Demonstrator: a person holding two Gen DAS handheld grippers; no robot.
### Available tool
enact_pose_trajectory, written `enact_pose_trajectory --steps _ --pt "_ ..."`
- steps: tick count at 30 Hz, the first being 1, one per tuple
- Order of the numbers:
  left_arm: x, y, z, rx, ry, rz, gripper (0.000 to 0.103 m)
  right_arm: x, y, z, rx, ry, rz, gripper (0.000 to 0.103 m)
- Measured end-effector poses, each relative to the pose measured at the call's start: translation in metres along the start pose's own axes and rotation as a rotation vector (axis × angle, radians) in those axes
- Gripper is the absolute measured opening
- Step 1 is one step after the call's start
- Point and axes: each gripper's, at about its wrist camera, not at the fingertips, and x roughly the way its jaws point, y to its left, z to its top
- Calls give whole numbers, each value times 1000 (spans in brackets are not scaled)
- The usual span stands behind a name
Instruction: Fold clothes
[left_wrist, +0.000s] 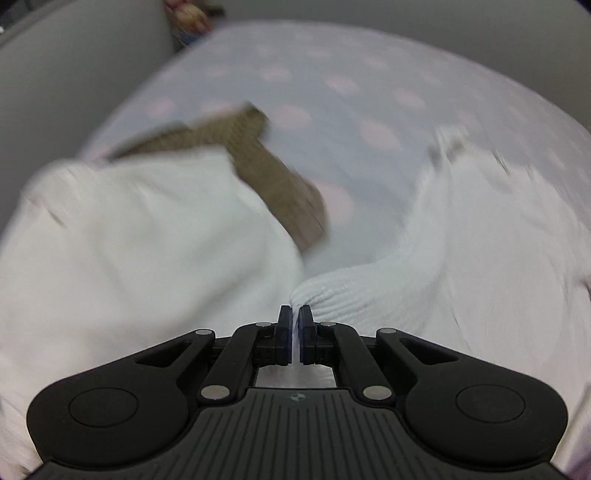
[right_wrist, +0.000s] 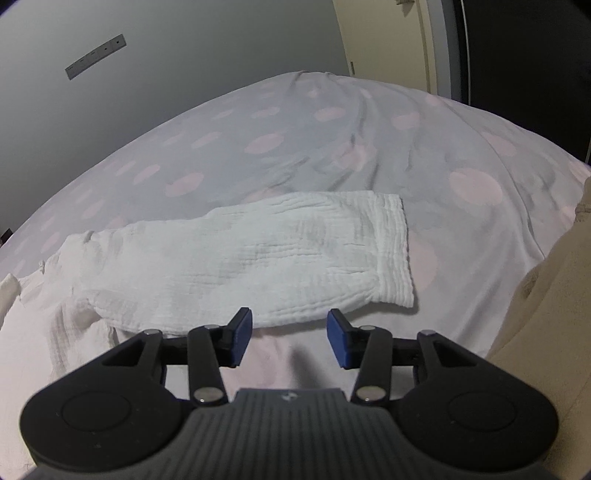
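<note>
A white crinkled garment (left_wrist: 461, 236) lies on a bed. My left gripper (left_wrist: 294, 321) is shut on a ribbed edge of the white garment (left_wrist: 332, 291), pinched between its pads; the view is blurred. In the right wrist view one long sleeve of the white garment (right_wrist: 266, 254) lies flat across the bed, its cuff (right_wrist: 397, 251) to the right. My right gripper (right_wrist: 290, 332) is open and empty, just in front of the sleeve's near edge.
The bed sheet (right_wrist: 295, 147) is pale grey with pink dots. A cream garment with a brown ribbed band (left_wrist: 273, 173) lies at the left. Beige fabric (right_wrist: 546, 314) is at the right edge. A grey wall (right_wrist: 147, 74) stands behind the bed.
</note>
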Motion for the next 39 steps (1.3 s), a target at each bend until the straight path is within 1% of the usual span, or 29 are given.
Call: enact_pose_trajectory --steps 2,5,7,10,12,14,15,16,18,22,23,26,29,33,35,36,39 --pt "-8 12 22 -21 -45 45 1 2 1 0 -7 2 2 48" --pt "-10 35 57 -53 -111 138 1 4 3 0 -19 8 0 48" --pt "-3 51 77 -84 -114 173 1 5 5 -1 -31 10 -4 48" --pt "28 64 92 -98 -63 203 2 11 11 -3 -59 21 -3 48" --pt "41 63 93 -90 -53 198 6 15 16 -5 -86 36 -2 48" --pt "45 62 88 -85 -70 177 16 16 21 -5 -112 57 8 49" --pt "44 62 86 -81 -77 165 18 16 23 -4 -122 73 21 49" --pt "42 63 83 -76 -84 154 21 15 26 -3 -133 88 34 48" --pt "28 62 72 -53 -100 131 22 11 30 -1 -148 131 74 48" --pt "-5 47 46 30 -98 28 39 -9 44 1 -230 246 179 48" --pt "-12 41 36 64 -89 3 41 -16 48 -1 -257 272 213 49" --pt "-28 19 7 180 -52 -65 42 -34 60 -12 -352 347 314 50" --pt "-40 -2 -24 275 -22 -137 44 -44 75 -30 -487 415 386 50" --pt "-54 -18 -61 334 29 -224 47 -45 92 -50 -625 469 423 51" --pt "-57 -22 -79 360 63 -253 52 -46 101 -60 -695 496 441 53" --pt "-56 -24 -88 370 87 -266 54 -46 106 -65 -729 510 450 56" --pt "-46 -28 -110 395 180 -296 56 -43 119 -73 -790 535 471 57"
